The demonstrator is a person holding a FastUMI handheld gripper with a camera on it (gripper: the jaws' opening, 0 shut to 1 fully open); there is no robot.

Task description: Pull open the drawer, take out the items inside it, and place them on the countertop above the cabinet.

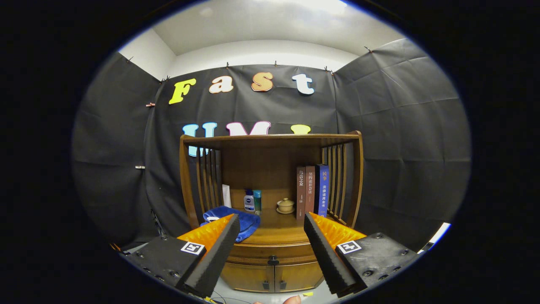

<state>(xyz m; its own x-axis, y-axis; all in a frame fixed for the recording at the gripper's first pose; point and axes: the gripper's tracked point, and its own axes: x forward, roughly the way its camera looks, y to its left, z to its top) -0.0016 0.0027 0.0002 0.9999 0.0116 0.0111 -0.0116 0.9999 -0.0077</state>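
A wooden cabinet (270, 169) with a slatted open shelf stands ahead of me against the booth's wall. Its drawer (272, 253) sits shut below the countertop (276, 230), with a small dark knob (273, 261) at its middle. My gripper (270, 221) is open, held well back from the cabinet, and nothing lies between its fingers. The knob shows low in the gap between the fingers. What the drawer holds is hidden.
On the countertop lie a blue cloth (234, 219) at the left, two small bottles (253, 200), a lidded ceramic cup on a saucer (285, 205) and three upright books (312, 190) at the right. Two small doors (272, 276) sit below the drawer.
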